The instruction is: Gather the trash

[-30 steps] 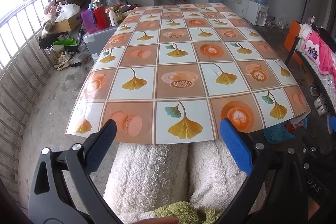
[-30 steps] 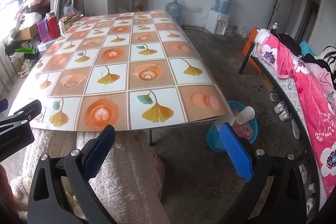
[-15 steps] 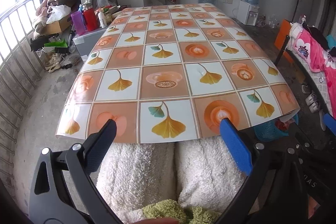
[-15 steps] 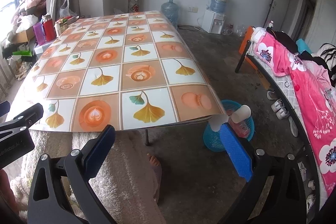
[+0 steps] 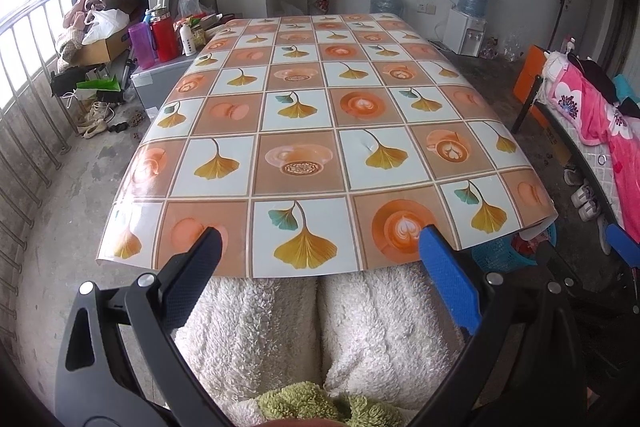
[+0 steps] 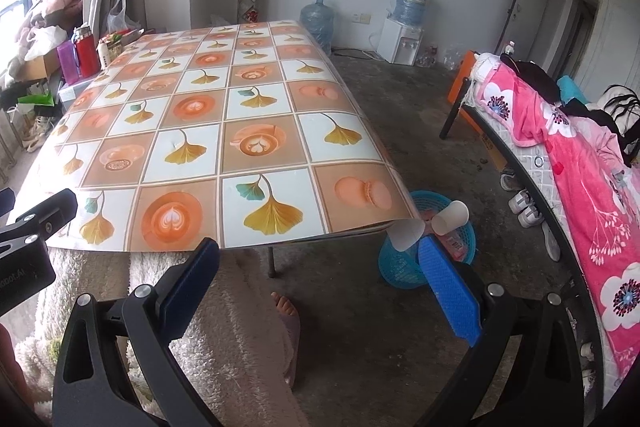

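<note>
Left gripper [image 5: 320, 259], right gripper [image 6: 320, 259]: my jaws wide, empty; surface [image 6: 208, 131] bare; I should check the basket [image 6: 400, 267], cups [image 6: 450, 219] heaped.

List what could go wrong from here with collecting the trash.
The paper cups sit loosely on top of the blue basket on the floor; a nudge could tip them out. The basket is partly tucked under the table corner, so the open right gripper may bump the edge when reaching for it.
</note>
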Demonstrator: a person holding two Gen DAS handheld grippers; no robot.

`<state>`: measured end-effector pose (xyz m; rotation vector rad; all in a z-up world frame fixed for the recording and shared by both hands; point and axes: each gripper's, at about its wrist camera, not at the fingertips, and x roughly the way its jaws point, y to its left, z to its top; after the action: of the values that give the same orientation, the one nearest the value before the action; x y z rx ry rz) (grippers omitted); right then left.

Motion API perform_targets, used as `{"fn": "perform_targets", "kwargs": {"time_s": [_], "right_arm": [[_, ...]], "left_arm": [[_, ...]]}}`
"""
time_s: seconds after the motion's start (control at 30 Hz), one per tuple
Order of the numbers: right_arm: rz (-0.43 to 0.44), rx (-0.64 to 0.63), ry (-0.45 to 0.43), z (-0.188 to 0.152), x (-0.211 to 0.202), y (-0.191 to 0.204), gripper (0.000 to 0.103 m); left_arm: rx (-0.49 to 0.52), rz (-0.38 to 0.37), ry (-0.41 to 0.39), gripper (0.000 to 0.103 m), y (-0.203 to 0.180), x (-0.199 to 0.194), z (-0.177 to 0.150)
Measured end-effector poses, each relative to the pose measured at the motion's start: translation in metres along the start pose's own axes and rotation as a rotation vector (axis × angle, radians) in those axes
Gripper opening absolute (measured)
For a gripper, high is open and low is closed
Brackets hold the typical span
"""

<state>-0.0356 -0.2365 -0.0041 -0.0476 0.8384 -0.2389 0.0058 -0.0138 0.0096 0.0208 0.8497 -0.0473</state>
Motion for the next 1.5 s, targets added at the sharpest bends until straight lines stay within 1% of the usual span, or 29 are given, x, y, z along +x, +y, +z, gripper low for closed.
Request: {"fn": "perform_targets", "kwargs": {"time_s": [0.4,1.5], "right_arm": [[0.009,-0.007,-0.001,0.0022,0.0007,0.0013,0.097],[0.022,-0.028,-0.005,0.0057,0.0016,0.0038,0.097]], "left_arm": [[-0.039,0.023,0.006,0.094,0.0078,0.0017,0.0018],[-0.046,0.019,0.009,0.094,0.0107,0.0029,0.0027]]}}
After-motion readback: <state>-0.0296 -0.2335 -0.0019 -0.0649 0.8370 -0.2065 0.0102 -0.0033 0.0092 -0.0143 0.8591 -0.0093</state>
